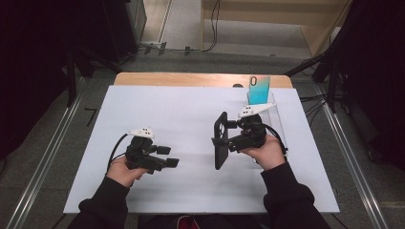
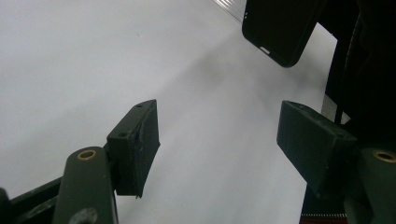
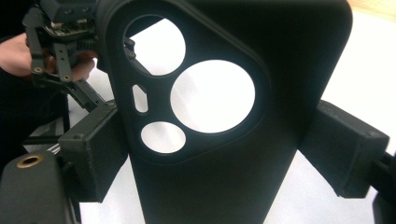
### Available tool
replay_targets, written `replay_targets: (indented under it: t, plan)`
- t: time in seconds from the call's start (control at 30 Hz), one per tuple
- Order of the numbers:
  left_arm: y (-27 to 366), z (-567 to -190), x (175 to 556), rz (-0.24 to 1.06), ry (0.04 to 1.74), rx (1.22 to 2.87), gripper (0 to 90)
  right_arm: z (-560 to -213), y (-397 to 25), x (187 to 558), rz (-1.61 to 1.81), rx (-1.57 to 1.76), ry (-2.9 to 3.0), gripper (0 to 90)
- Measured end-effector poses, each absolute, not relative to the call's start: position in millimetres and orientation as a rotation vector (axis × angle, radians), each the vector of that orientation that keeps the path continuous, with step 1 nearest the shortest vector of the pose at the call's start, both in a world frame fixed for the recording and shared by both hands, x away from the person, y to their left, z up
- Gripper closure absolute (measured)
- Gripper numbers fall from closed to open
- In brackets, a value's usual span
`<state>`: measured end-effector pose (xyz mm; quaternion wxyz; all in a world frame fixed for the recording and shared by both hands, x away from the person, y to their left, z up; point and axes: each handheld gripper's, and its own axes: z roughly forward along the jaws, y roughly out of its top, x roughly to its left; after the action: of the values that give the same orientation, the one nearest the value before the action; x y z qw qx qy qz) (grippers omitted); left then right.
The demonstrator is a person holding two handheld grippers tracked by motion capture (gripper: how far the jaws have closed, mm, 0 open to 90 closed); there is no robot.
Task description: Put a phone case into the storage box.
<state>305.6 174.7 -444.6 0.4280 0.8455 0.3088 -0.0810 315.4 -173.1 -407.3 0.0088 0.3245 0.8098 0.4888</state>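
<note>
Clamping a black phone case (image 3: 233,154) edge to edge between the jaws of the right gripper (image 1: 223,139), held upright above the white table (image 1: 181,109). Left gripper (image 2: 219,140) spread wide and empty, case up ahead and to its right. Risk from here: thin, flexible case buckling or pivoting out under side pressure, then dropping flat.

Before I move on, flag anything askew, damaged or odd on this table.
Nothing looks damaged or spilled. The black phone case is clamped in the right tool, upright above the white table. The teal phone stands in the clear holder.
</note>
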Motion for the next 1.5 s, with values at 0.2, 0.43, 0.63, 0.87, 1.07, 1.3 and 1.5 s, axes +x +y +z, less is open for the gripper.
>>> replay_targets:
  t: [0.2,0.43,0.63,0.87,1.07,1.3,1.5]
  plan:
    - [179.6,-445.5,302.4,-0.203,0.772,2.105,30.0,-400.9,-179.2,315.5,1.523,0.999,2.532,11.7]
    - [183.5,-448.0,299.2,-0.196,0.788,2.107,29.9,-387.6,-191.5,314.9,1.523,1.021,2.489,11.7]
    - [185.7,-449.5,298.1,-0.196,0.795,2.114,29.9,-376.8,-206.4,316.3,1.53,1.055,2.433,11.8]
    - [188.4,-449.0,296.5,-0.185,0.804,2.109,29.9,-366.2,-223.4,323.7,1.491,1.141,2.342,11.9]
    - [193.1,-449.8,295.9,-0.182,0.819,2.097,30.0,-359.4,-236.4,330.8,1.452,1.205,2.231,12.0]
    - [193.6,-450.6,296.4,-0.172,0.825,2.1,29.9,-351.5,-251.2,340.6,1.4,1.323,2.106,12.1]
    - [194.5,-451.3,297.5,-0.171,0.832,2.095,29.9,-345.1,-259.6,350.5,1.314,1.391,2.034,12.1]
